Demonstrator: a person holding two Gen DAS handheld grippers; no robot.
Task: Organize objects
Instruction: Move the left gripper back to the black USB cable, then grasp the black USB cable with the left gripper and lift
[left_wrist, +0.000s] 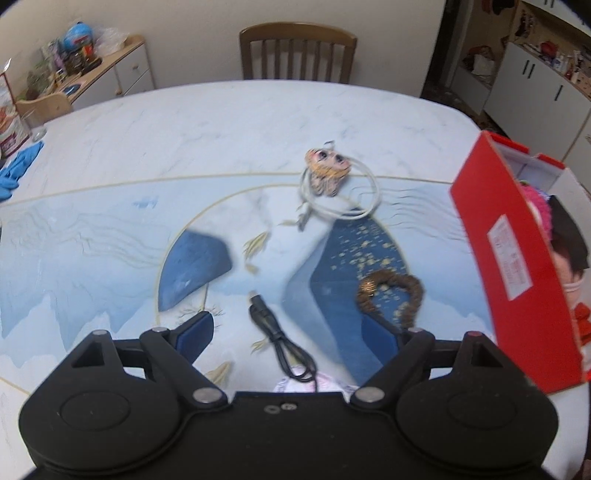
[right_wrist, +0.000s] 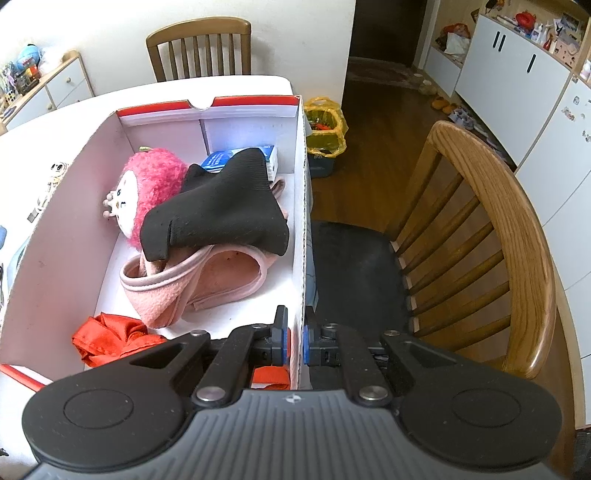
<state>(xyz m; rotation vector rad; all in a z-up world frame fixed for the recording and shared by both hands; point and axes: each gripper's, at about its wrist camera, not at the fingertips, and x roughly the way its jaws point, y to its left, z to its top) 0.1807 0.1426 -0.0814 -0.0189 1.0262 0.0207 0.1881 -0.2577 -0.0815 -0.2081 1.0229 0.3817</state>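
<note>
My left gripper (left_wrist: 288, 332) stands open above the table, and a coiled black USB cable (left_wrist: 275, 338) lies between its wide-apart fingers, untouched. A brown fuzzy hair tie (left_wrist: 391, 293) lies just beyond the right finger. Farther off, a small big-eyed toy (left_wrist: 327, 168) rests on a white coiled cable (left_wrist: 347, 192). The red and white cardboard box (right_wrist: 301, 206) holds a pink plush (right_wrist: 147, 188), a black sock (right_wrist: 225, 210), a pink cloth (right_wrist: 207, 280) and a red cloth (right_wrist: 110, 338). My right gripper (right_wrist: 295, 334) is shut on the box's right wall near its front corner.
The box's red side (left_wrist: 506, 266) rises at the right of the left wrist view. A blue cloth (left_wrist: 18, 166) lies at the far left table edge. A wooden chair (left_wrist: 297, 51) stands behind the table, another chair (right_wrist: 480, 236) beside the box, and a yellow-lined bin (right_wrist: 325, 129) on the floor.
</note>
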